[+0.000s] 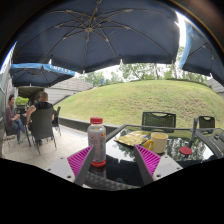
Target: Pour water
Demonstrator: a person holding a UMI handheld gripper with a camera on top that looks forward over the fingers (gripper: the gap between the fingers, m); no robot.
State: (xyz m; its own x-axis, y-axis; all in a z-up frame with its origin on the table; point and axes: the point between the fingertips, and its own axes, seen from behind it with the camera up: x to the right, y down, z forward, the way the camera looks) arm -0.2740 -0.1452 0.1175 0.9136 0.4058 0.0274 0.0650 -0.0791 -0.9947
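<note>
**Bottle at the left finger, gripper spread over a patio table**

The gripper (118, 163) is spread wide, holding nothing. Its two magenta pads (149, 160) stand well apart. One bottle (96, 141), clear with a red cap and a red label, stands upright on the table (120, 172), just ahead of the left finger and partly covering its pad; whether it touches the pad cannot be told. No finger presses on it.

Beyond the right finger stand one yellow cup (160, 142) and a plate (132, 138) of yellowish food, with a small red thing (185, 151) farther right. The glass table top between the fingers lies open.

Two dark chairs (158, 120) stand at the far edge of the table. Overhead hang several dark umbrellas (95, 35). Left, well apart, two persons (38, 108) sit at another table. A grass slope (130, 98) rises behind.
</note>
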